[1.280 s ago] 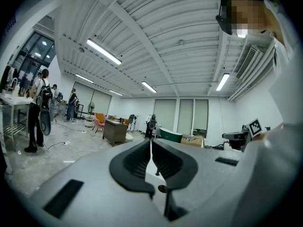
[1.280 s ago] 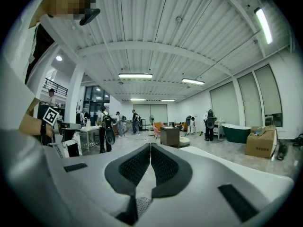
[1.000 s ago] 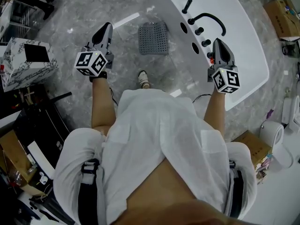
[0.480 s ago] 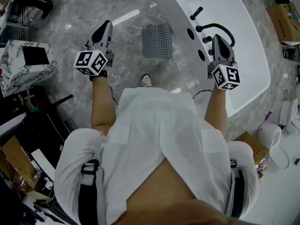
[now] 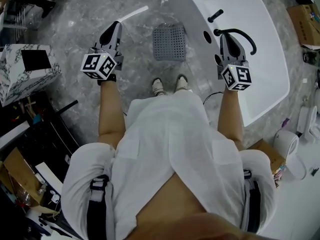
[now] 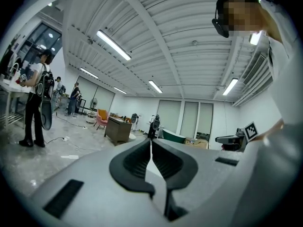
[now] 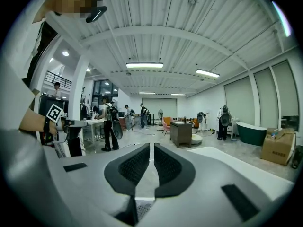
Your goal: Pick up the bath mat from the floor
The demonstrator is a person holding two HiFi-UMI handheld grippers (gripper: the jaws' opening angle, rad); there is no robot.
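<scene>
Far left of the left tongs, well apart: marble-print box (image 5: 26, 68) on the floor.

left tongs (image 5: 114, 27): jaws fully closed, pads pressed together, nothing between them. The left gripper view agrees (only open room shows past the tips (image 6: 151, 142)). They're held up off the floor, pointing forward, away from the person, marker cube toward the body.

bath mat (image 5: 169, 42): grey, perforated, lying flat on the grey marble floor (image 5: 75, 14). It sits between the two tongs, about level with their tips, on the inner side of each. Neither tongs touches it. Its right edge is just beside the outer wall of the bathtub (image 5: 272, 69). The person's shoes (image 5: 158, 86) are on the body side of the mat, near it, not on it.

right tongs (image 5: 225, 38): jaws closed too, only a hairline slit between the pads, nothing gripped, as the right gripper view shows (image 7: 152, 148). They hang over the white tub's near rim, pointing forward. The black faucet (image 5: 240, 30) arcs just beside their tip on the outer side; can't tell if they touch.

Far right of the right tongs, past the tub: cardboard box (image 5: 302, 16).
</scene>
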